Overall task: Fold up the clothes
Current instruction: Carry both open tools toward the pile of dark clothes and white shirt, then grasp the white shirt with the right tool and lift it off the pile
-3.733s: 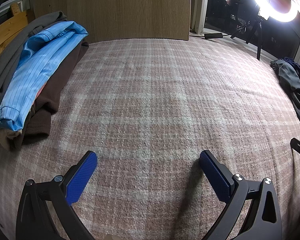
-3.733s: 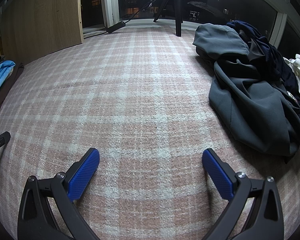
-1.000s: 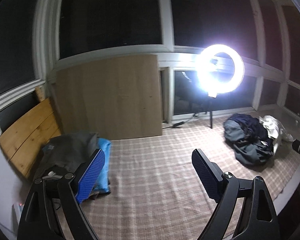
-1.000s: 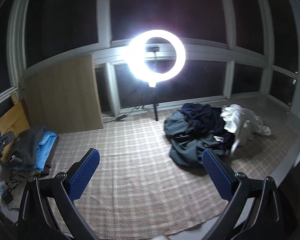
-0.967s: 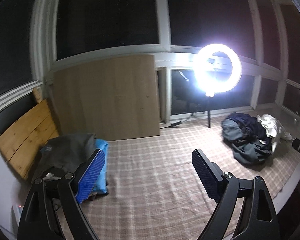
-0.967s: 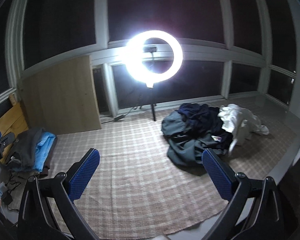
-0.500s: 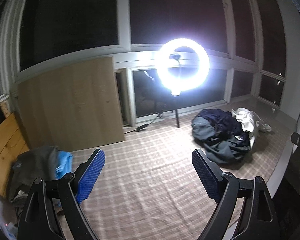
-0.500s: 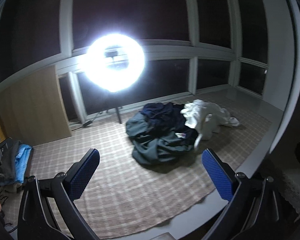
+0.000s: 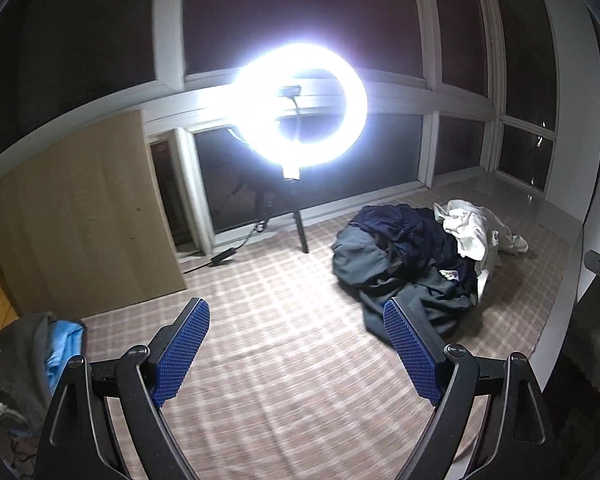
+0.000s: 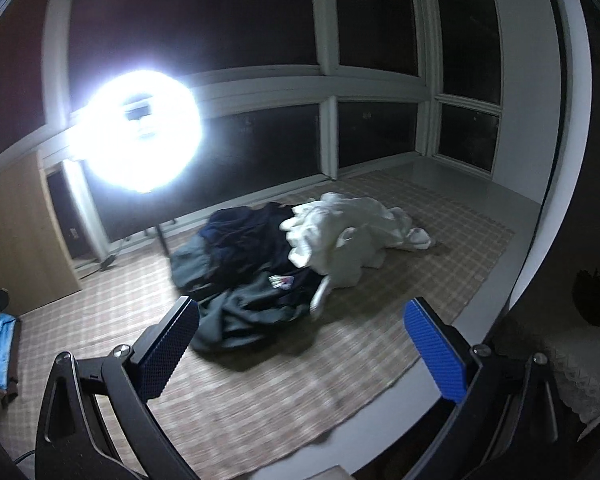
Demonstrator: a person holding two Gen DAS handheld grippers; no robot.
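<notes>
A heap of unfolded clothes (image 9: 412,264) lies on the pink plaid blanket (image 9: 284,352): dark grey and navy garments with a white garment (image 9: 476,232) on its right side. The right wrist view shows the same heap (image 10: 252,276) and the white garment (image 10: 340,240). A folded stack with a light blue shirt (image 9: 62,344) rests at the blanket's left end. My left gripper (image 9: 296,348) is open and empty, held high above the blanket. My right gripper (image 10: 300,344) is also open and empty, well short of the heap.
A bright ring light (image 9: 300,108) on a tripod stands at the far edge before dark windows. A wooden board (image 9: 80,216) leans against the wall at the left. The blanket's near edge (image 10: 380,384) meets a pale surface. A cable (image 9: 228,254) runs along the window sill.
Both grippers have risen from just above the blanket to a high vantage and swung right. The clothes heap now sits nearer the centre of each view. Both stayed open.
</notes>
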